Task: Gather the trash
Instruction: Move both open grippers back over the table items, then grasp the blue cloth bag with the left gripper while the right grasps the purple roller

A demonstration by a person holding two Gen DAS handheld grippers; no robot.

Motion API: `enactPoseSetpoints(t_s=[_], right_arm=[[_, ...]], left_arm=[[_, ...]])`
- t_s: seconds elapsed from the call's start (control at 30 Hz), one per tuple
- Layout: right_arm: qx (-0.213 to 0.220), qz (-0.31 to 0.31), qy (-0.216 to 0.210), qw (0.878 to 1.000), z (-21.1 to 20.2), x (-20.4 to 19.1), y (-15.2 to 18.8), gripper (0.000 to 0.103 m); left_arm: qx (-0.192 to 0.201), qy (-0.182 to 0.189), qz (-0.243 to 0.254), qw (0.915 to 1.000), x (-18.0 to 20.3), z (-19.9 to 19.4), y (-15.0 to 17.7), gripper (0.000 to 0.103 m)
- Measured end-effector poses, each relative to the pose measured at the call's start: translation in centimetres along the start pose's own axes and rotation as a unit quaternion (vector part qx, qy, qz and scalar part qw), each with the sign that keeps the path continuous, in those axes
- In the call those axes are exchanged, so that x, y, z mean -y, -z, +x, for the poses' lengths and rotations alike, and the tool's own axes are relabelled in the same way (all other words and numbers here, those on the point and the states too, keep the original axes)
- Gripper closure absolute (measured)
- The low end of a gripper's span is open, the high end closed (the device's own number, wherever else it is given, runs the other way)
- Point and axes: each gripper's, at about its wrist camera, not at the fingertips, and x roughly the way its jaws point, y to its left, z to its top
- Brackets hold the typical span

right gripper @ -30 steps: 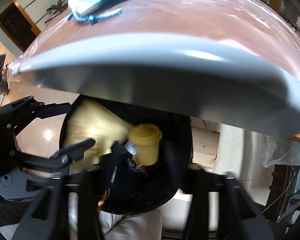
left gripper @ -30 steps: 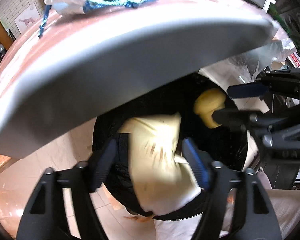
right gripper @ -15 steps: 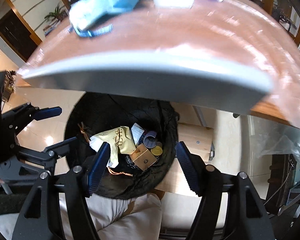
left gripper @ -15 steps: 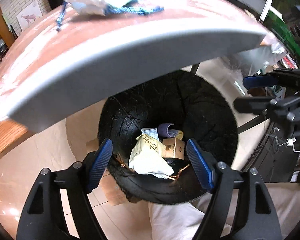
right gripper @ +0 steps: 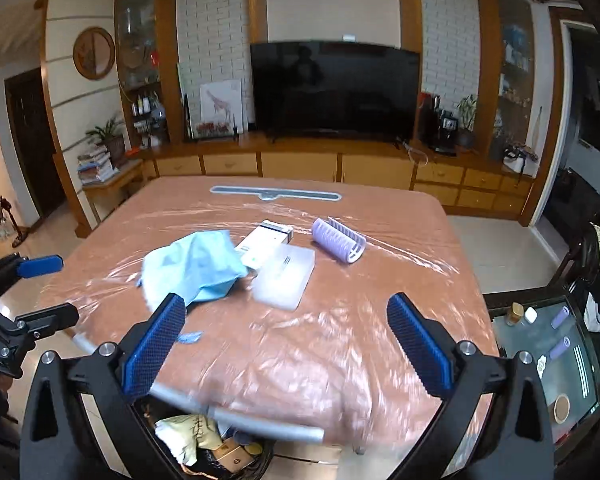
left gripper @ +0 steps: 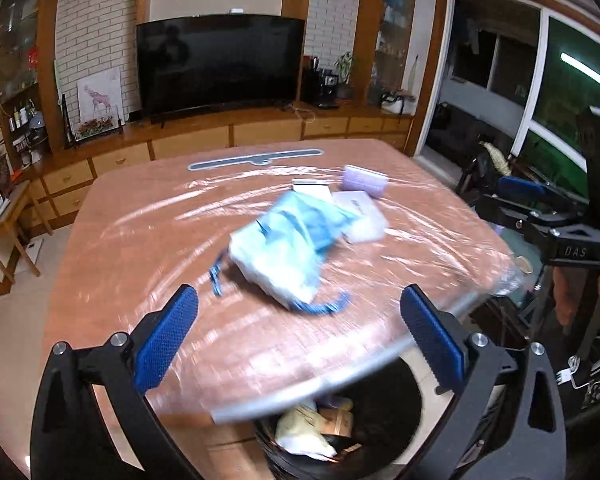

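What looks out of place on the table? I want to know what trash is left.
A crumpled blue bag with loose drawstrings lies slumped over a white box, beside a clear case and a lilac roller. Nothing is spilled. Both grippers, left and right, are open and empty.

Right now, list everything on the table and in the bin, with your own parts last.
plastic-wrapped wooden table: one, reddish brown, centre
crumpled light-blue cloth bag with blue drawstring: one, table middle
translucent white plastic box: one, right of the bag
flat white carton: one, behind the box
ribbed lilac roller: one, far right of the group
black-lined round bin: one, under the near table edge
crumpled yellow paper bag: one, in the bin
left claw: blue pads, open, empty
right claw: blue pads, open, empty
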Motion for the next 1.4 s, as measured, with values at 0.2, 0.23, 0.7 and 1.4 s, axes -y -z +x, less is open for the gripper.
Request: enactPoseSetpoints(t_s=[0.2,0.23,0.7,1.4], right_arm=[[-0.051,0.012,0.002,0.999,5.9,2.6,-2.3,0.004],[-0.060,0.010,0.004,0.998,7.0,3.0,-2.7,0.004],[-0.152,-0.025,0.012,0.988,18.6,4.6,-4.8,0.004],[-0.189,0.044,-0.063,0.979,24.4,6.7,-5.8,0.021]], left_arm=[[-0.057,0.034,0.009,0.9977,-1.9,5.2,-2.7,0.002],[-0.064,0.037,0.014,0.9972,-1.9,5.7,-2.7,0.002],[-0.134,0.105,0.107,0.9796,-1.9,13.1,-6.3,0.002],[-0.196,0.167,0.135,0.9567,-2.1,17.3,-4.9,0.019]])
